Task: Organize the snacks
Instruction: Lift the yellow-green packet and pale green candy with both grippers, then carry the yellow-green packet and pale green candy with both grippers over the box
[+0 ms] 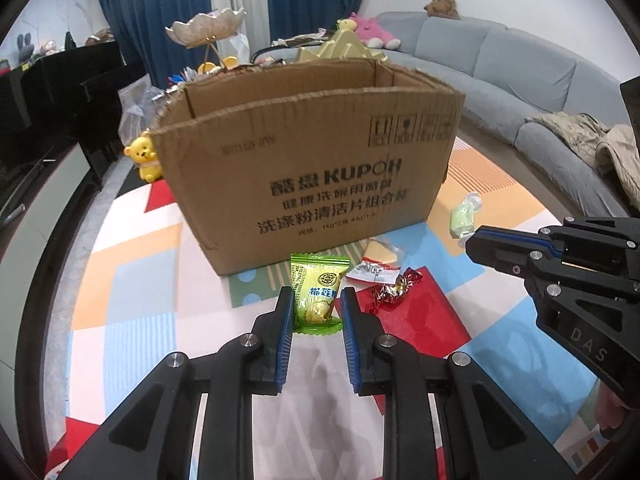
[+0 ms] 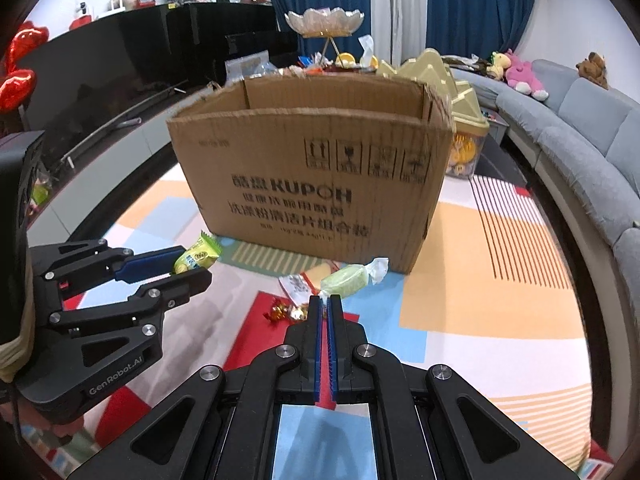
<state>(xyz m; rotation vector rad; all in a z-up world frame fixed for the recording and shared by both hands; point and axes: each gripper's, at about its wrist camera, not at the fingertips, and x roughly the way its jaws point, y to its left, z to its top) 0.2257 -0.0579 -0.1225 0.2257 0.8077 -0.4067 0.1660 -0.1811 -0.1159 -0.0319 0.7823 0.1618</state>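
An open cardboard box (image 1: 304, 168) stands on the patterned mat; it also shows in the right wrist view (image 2: 316, 184). My left gripper (image 1: 316, 300) is shut on a green-yellow durian candy packet (image 1: 316, 292) and holds it above the mat; the packet (image 2: 198, 258) shows in that gripper (image 2: 188, 268) in the right wrist view. My right gripper (image 2: 325, 300) is shut on the twisted wrapper end of a pale green candy (image 2: 348, 280), lifted in front of the box. That candy (image 1: 462, 218) and the right gripper (image 1: 472, 244) show at right in the left wrist view.
On the mat before the box lie a red-gold foil candy (image 1: 394, 290), a white-red sachet (image 1: 370, 272) and a yellow wedge snack (image 1: 380, 252). A yellow bear toy (image 1: 146, 156) stands left of the box. A grey sofa (image 1: 540, 80) curves at right; a cluttered table stands behind the box.
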